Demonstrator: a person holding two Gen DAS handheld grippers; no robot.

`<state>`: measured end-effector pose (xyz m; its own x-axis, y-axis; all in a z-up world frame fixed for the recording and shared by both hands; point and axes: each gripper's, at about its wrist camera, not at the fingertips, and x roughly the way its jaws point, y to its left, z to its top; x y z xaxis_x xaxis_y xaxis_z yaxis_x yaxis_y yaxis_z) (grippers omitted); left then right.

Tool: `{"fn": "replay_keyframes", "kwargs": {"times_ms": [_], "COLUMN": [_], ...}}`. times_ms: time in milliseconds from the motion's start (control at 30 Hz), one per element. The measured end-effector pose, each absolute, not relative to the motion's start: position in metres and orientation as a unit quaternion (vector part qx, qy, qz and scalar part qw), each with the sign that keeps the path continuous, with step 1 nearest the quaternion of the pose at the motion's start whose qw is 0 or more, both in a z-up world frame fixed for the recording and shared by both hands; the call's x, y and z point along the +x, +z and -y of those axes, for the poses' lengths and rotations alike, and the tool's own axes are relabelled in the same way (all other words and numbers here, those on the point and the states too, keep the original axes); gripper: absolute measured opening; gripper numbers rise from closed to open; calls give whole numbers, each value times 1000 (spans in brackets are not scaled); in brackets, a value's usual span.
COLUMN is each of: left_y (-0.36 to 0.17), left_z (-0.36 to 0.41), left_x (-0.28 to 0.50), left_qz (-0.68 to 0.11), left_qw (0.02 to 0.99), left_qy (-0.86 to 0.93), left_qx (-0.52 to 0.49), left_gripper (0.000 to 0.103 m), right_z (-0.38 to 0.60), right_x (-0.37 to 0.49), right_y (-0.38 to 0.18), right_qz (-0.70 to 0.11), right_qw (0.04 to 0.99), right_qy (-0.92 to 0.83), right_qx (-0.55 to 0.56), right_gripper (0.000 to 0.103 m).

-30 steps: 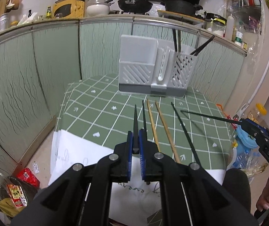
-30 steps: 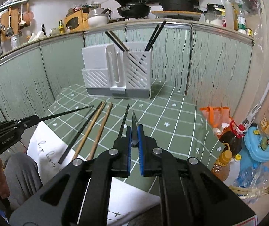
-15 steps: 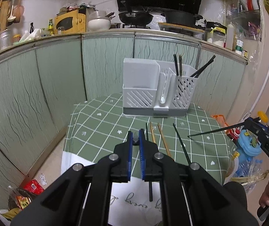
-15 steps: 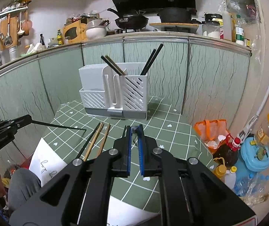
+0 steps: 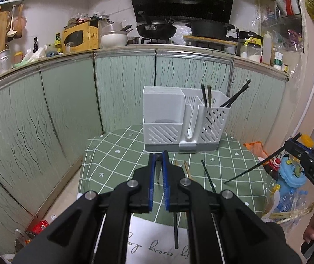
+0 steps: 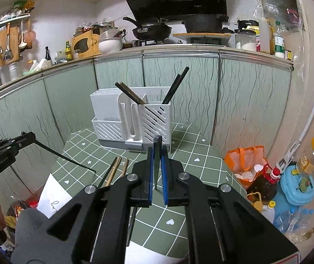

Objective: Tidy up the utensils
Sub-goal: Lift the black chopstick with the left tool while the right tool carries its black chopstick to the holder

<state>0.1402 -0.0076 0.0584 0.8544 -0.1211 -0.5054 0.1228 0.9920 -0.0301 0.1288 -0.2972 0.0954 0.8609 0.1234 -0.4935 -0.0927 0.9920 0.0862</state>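
Both tongs had risen since the earlier frames, each lifting one black chopstick clear of the checked tablecloth (image 5: 117, 154). Left gripper (image 5: 159, 156) stayed clamped on its black chopstick (image 6: 65, 158), the right gripper (image 6: 157, 147) on its own (image 5: 251, 169). Below and between them lay two wooden chopsticks (image 6: 119, 168) beside two more black ones (image 5: 208, 176). Beyond the tips stood the white utensil holder (image 5: 163, 114), dark chopsticks (image 6: 175, 85) already in its slotted compartment.
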Motion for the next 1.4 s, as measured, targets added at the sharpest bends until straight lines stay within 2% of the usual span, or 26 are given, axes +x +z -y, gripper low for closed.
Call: {"fn": "replay_keyframes", "kwargs": {"times_ms": [800,1400], "left_y": [92,162], "left_z": [5,20], "left_x": [152,187], "left_qz": [-279,-256], "left_qw": [956,957], "left_qy": [-91,-134], "left_qx": [-6,8], "left_gripper": [8,8], "right_z": [300,312], "right_x": [134,169], "right_y": [122,197], "right_qz": [-249,-241], "right_qw": [966,968], "right_qy": [65,70], "right_qx": [28,26], "right_gripper": [6,6]}}
